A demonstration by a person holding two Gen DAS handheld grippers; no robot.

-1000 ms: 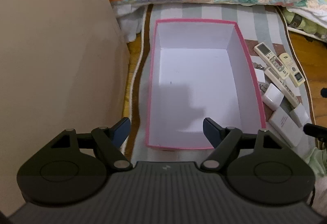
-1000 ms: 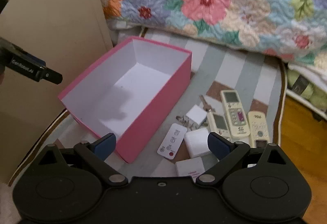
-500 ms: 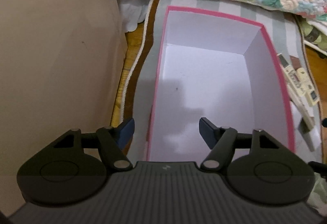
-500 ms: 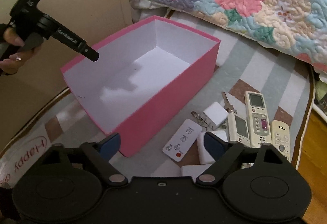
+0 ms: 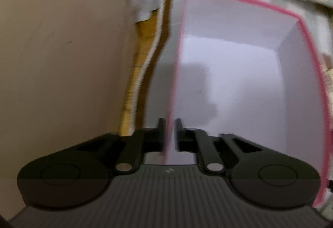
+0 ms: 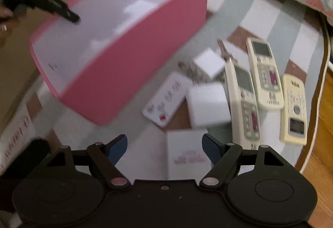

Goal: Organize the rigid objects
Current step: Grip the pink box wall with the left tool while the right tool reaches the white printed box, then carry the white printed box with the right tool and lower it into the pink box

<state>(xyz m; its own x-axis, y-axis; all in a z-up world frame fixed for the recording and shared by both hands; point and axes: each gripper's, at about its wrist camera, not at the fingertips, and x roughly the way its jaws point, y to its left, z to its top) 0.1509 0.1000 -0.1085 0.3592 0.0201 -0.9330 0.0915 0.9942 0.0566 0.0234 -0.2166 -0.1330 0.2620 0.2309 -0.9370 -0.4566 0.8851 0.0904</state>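
Presently: left gripper [image 5: 170,126] fingers pinching pink box [image 5: 245,74] wall | right gripper [image 6: 165,145] fingers spread, just closing, flanking white card [image 6: 186,155] without contact | remotes [image 6: 264,74] beside box

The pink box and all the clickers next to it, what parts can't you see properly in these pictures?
- Pink box, left wrist view: near wall hidden behind the left gripper, which is shut on the side wall.
- Remote controls, right wrist view: button labels too blurred to read.
- Flat white box, right wrist view: pink print smeared by blur; lower part hidden by the open right gripper.
- Keys: mostly hidden behind a white cube.
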